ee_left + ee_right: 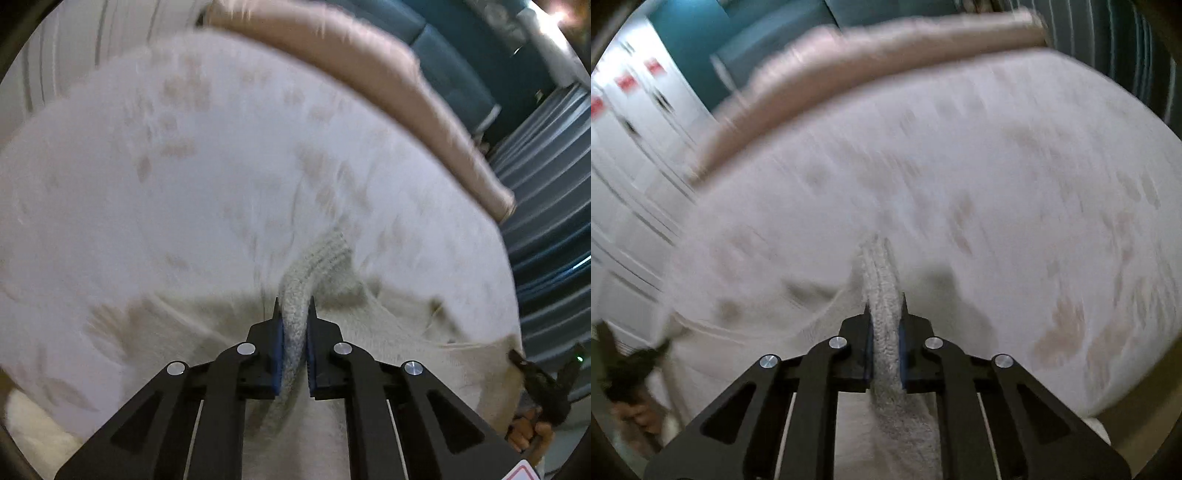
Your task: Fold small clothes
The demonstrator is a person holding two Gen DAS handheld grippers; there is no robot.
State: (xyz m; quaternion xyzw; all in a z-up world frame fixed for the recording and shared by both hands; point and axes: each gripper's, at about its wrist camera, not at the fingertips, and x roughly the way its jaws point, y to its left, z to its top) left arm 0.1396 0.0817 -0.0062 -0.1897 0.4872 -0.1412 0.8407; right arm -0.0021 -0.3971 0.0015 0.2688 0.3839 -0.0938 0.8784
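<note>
The left gripper [294, 314] is clenched on a fold of the cream knitted garment [325, 258], and the right gripper [885, 314] pinches another fold. The garment lies at six o'clock on the white patterned bedcover [184, 166]; no container shows.

Grippers: I am seeing two, the left gripper [294, 314] and the right gripper [885, 312].
Knit garments: I am counting one cream garment [295, 332], pinched by both.
Folded pink cloths: one pink cloth [369, 66] is lying along the bed's [184, 166] far edge.
Beds: one.
</note>
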